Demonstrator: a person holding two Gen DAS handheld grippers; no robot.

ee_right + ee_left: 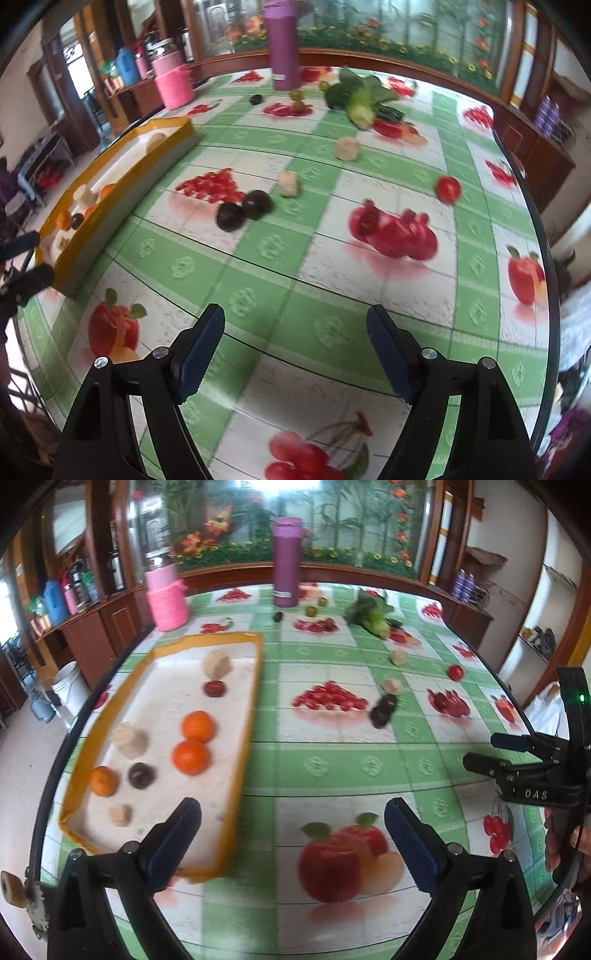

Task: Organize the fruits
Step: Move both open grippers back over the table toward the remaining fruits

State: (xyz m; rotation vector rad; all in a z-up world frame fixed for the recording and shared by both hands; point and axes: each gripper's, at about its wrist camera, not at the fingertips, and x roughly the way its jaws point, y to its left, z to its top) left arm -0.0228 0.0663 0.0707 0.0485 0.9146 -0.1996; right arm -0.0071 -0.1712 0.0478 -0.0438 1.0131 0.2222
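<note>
A yellow-rimmed tray (246, 716) at the left holds oranges (191, 756), dark fruits (141, 774) and pale beige pieces (130, 739). On the tablecloth lie two dark fruits (242, 210), beige pieces (289, 183), a red tomato (447, 189) and small green fruits (296, 94). My left gripper (293, 843) is open and empty, low over the table beside the tray's near corner. My right gripper (295, 354) is open and empty above the cloth, well short of the dark fruits; it also shows at the right edge of the left wrist view (487, 753).
A purple flask (285, 563) and a pink knit-covered jar (167, 598) stand at the table's far side. A green leafy vegetable (360, 98) lies beyond the loose fruit. The tablecloth (332, 280) carries printed fruit pictures. The round table edge curves at right.
</note>
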